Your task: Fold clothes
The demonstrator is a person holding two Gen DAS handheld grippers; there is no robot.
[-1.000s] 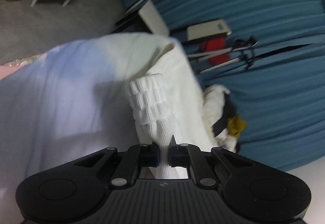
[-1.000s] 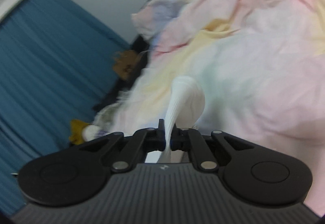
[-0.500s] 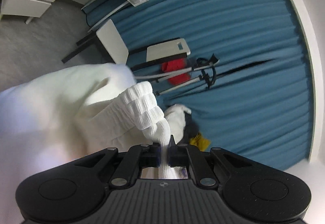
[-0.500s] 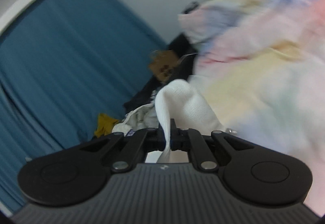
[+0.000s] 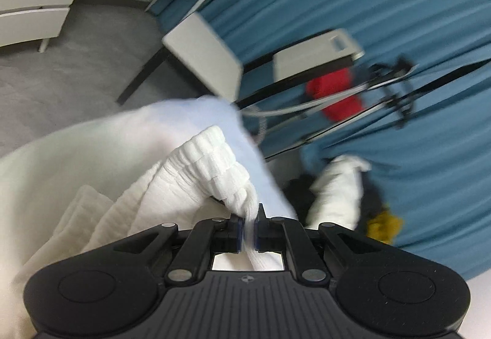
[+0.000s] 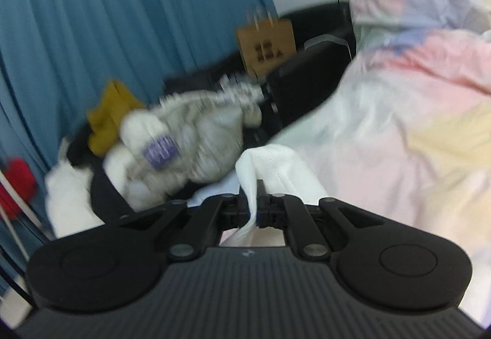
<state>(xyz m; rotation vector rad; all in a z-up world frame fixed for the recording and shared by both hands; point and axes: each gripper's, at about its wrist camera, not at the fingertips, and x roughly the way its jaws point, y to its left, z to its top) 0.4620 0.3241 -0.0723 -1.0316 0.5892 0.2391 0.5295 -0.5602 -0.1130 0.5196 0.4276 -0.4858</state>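
Two tongs [image 5: 249, 227] [image 6: 254, 210], one white garment [image 5: 196, 173]

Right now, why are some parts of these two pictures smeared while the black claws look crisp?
Left wrist view: the claw stays sharp, the chair and curtain streak with motion blur and bend from fisheye.
Right wrist view: the claw is crisp, the clothes pile smears.

No readable text
The brown paper bag [image 6: 266, 42] at upper centre bears a dark print, too blurred to read.
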